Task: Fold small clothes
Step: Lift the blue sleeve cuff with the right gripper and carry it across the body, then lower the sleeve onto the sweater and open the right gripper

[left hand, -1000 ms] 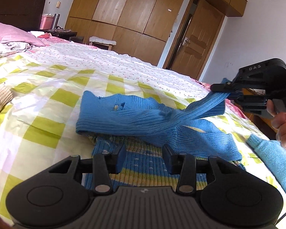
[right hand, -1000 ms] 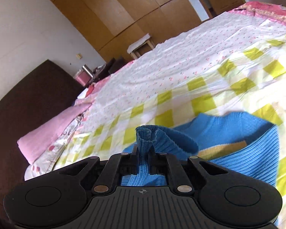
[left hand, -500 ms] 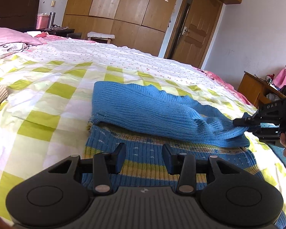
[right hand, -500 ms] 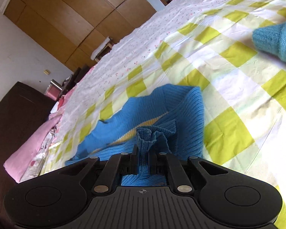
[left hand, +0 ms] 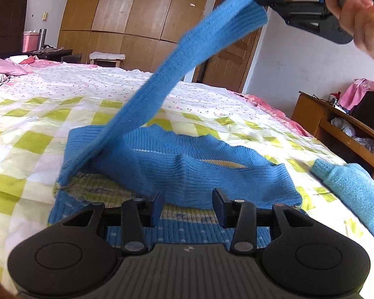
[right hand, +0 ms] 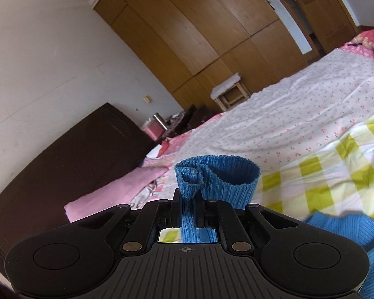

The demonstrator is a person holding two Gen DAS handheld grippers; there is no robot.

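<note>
Blue knit sweater on bed: soft, limp, stretchy; best gripped at cuff. Right gripper pinching sleeve; left gripper spread, empty.

Left gripper parted, low; right gripper clamped, raised.

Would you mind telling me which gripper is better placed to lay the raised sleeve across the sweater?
The right gripper: it is shut on the sleeve cuff, holding it above the sweater. The left gripper hangs open and empty over the hem.
</note>
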